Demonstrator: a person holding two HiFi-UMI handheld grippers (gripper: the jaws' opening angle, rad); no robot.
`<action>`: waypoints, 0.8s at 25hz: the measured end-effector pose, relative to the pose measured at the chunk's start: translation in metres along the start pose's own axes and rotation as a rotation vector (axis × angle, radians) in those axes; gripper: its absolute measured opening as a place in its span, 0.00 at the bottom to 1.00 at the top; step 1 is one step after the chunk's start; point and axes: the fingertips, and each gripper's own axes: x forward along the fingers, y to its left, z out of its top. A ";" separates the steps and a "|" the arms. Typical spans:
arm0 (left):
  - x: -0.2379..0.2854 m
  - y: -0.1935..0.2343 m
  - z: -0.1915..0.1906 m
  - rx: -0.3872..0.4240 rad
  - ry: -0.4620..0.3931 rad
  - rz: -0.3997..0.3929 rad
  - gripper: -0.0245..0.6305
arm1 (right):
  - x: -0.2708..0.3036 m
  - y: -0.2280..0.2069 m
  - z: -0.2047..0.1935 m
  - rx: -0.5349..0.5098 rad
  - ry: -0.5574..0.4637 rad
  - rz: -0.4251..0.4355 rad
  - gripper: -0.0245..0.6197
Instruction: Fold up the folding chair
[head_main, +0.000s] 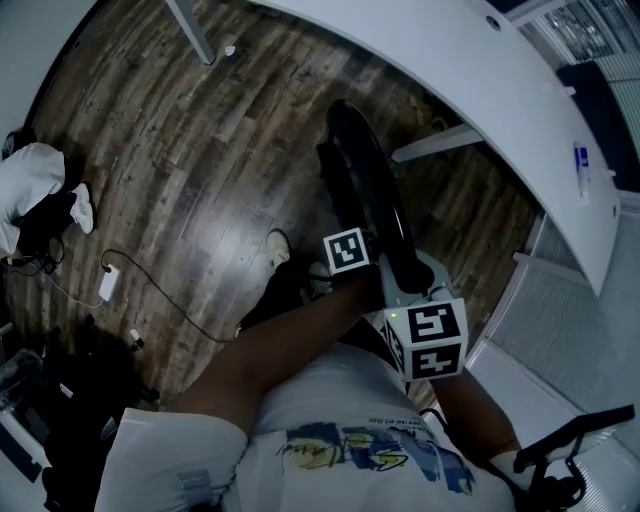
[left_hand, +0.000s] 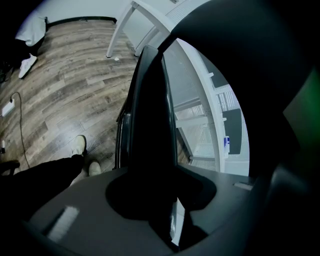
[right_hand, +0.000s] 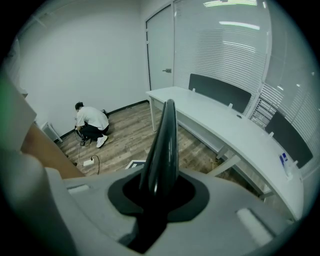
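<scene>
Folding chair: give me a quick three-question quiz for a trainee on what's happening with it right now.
1. True or false: the left tongs and the right tongs are both closed on the folding chair.
2. In the right gripper view, where is the other person? A) crouched on the floor; B) seated at the desk; C) standing in the doorway.
3. Fill in: beyond the chair stands a long, curved white ____.
Key: 1 true; 2 A; 3 desk.
</scene>
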 end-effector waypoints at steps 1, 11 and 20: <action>-0.003 0.001 0.005 -0.011 0.002 -0.006 0.23 | 0.002 0.003 0.006 -0.010 0.004 0.003 0.14; -0.046 0.018 0.090 -0.057 -0.063 0.002 0.23 | 0.031 0.031 0.086 -0.078 -0.042 0.053 0.14; -0.073 0.037 0.180 -0.124 -0.194 0.033 0.23 | 0.068 0.045 0.154 -0.171 -0.107 0.153 0.14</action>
